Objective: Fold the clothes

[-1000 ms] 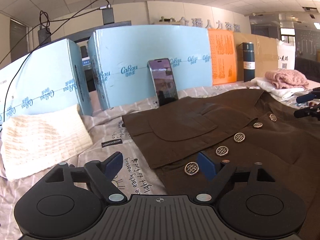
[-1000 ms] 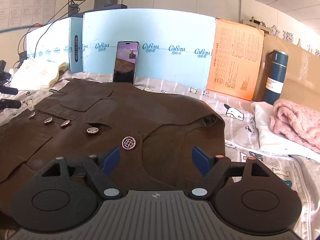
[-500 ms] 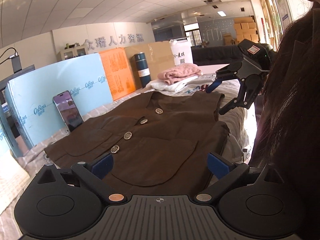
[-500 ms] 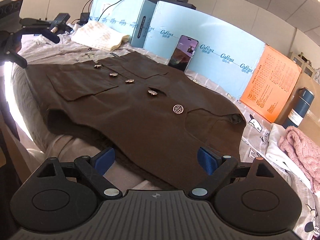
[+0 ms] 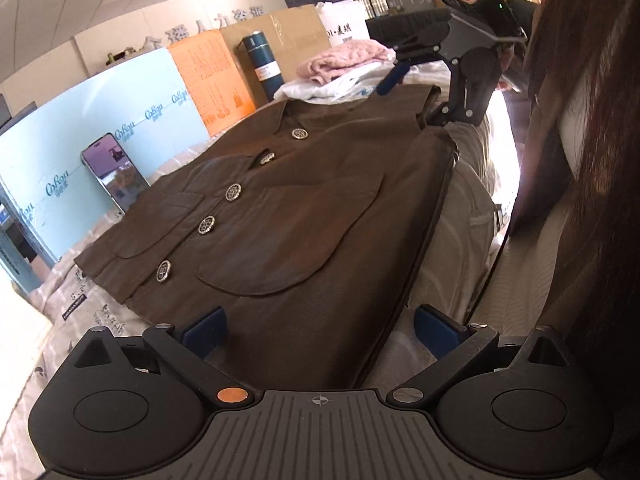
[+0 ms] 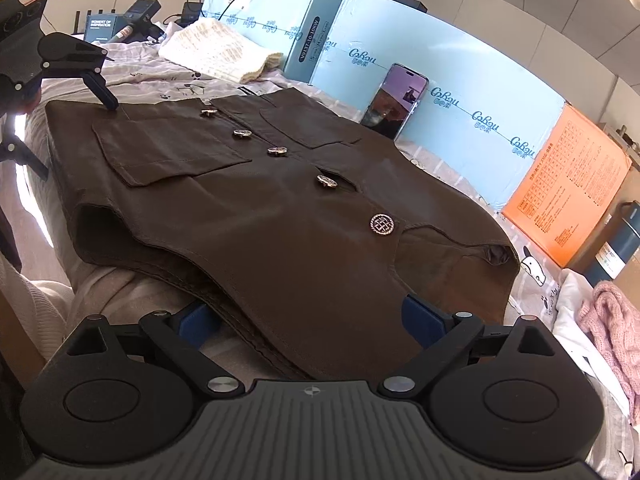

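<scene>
Brown vest (image 5: 320,208) lies lengthwise between my wide left hand-held gripper (image 5: 320,330) at hem and opening right hand-held gripper (image 6: 310,318) at shoulder.

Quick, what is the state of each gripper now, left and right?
Left gripper: open, empty, straddling the brown buttoned vest's near edge.
Right gripper: jaws opening, empty, vest's edge between them.
</scene>
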A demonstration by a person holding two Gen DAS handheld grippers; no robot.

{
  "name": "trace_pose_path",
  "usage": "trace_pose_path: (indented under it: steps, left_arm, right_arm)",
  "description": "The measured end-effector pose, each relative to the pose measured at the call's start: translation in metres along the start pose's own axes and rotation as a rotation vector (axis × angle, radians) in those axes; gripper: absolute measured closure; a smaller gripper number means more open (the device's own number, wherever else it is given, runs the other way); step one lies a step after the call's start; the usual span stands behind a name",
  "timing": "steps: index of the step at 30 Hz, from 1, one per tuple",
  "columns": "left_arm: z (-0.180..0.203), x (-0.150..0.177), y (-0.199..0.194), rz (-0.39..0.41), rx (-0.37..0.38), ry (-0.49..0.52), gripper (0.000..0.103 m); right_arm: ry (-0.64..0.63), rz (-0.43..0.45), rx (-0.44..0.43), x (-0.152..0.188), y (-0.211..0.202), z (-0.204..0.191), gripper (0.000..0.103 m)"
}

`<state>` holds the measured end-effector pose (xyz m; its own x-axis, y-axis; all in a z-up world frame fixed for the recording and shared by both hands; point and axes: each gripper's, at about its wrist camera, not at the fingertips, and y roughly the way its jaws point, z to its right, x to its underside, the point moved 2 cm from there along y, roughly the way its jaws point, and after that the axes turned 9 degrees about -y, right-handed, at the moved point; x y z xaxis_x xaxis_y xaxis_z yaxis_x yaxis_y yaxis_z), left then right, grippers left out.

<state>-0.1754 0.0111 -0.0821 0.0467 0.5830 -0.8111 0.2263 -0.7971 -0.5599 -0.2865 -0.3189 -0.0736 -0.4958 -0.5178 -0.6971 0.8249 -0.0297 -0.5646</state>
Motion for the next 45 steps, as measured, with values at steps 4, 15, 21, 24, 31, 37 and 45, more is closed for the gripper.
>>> trace_pose_path:
  steps: [4, 15, 21, 24, 31, 37, 45]
  left_arm:
    - [-0.021, -0.005, 0.003, 0.023, -0.026, -0.079, 0.001]
    - [-0.057, -0.031, 0.006, 0.147, 0.026, -0.150, 0.075]
    - [-0.094, -0.060, 0.011, 0.242, -0.097, -0.103, 0.080]
    - [-0.119, -0.073, 0.024, 0.268, -0.119, -0.106, 0.082]
    - [-0.182, -0.091, 0.067, 0.249, -0.121, -0.170, 0.086]
    - [-0.231, -0.090, 0.115, 0.173, -0.093, -0.261, 0.086]
    - [-0.275, -0.066, 0.151, 0.138, -0.018, -0.495, 0.052]
  right_arm:
    - [0.065, -0.078, 0.149, 0.016, -0.007, 0.021, 0.005]
    - [0.106, -0.021, 0.156, 0.023, -0.016, 0.053, 0.091]
    - [0.077, 0.132, 0.203, -0.010, -0.016, 0.094, 0.096]
    - [0.046, 0.178, 0.215, -0.027, 0.000, 0.116, 0.097]
    - [0.063, 0.176, 0.159, -0.049, 0.069, 0.164, 0.098]
    - [0.092, 0.091, 0.127, -0.047, 0.128, 0.184, 0.098]
    - [0.162, 0.049, 0.105, -0.030, 0.153, 0.198, 0.096]
